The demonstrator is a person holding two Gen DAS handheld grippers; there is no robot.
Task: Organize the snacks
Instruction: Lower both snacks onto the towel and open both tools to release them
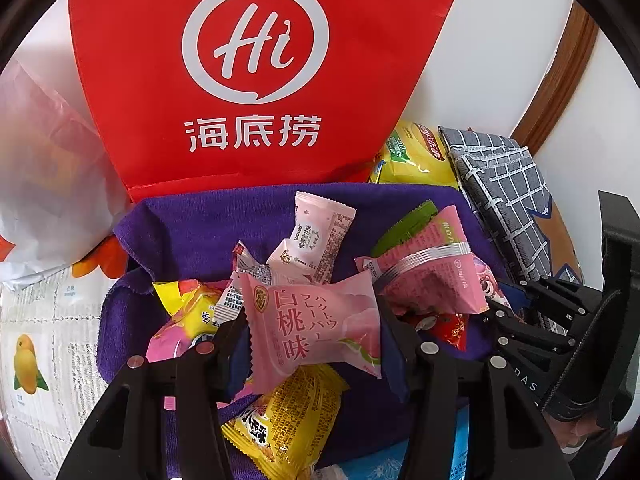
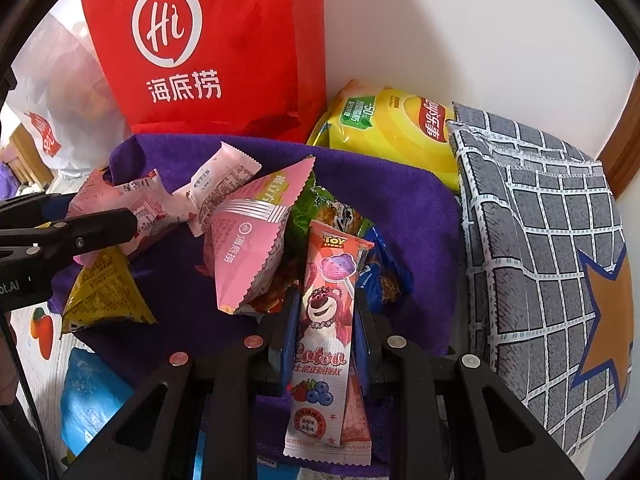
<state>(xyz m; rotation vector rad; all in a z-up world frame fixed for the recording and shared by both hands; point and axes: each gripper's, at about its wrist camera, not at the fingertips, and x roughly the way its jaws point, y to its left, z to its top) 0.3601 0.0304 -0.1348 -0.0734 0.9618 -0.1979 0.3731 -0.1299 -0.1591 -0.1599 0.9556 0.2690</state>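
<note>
Printed large on the tall red paper bag at the back: a white "Hi" ring and 海底捞. Readable on the pink peach-flavour snack packet: 白桃味, with Japanese script beside it; pinched at both side edges by the left gripper. Clamped between the nearly closed jaws of the right gripper: a long pink lollipop sachet marked "TOY STORY" and "Lotso", with a bear face and berries. On the pink triangular foil pouch, 海底捞 again. On the yellow crisp bag against the wall, a red Lay's-style badge and "-50". Heaped on a purple terry towel, with small white-pink wrappers whose fine print stays too small to read. Half hidden below: yellow packets and a blue pack, cut off, possibly tissues. At right, a grey grid-patterned fabric cushion with an orange star. Underneath, a newsprint-style tablecloth with fruit pictures; behind, white wall and brown wooden trim.
</note>
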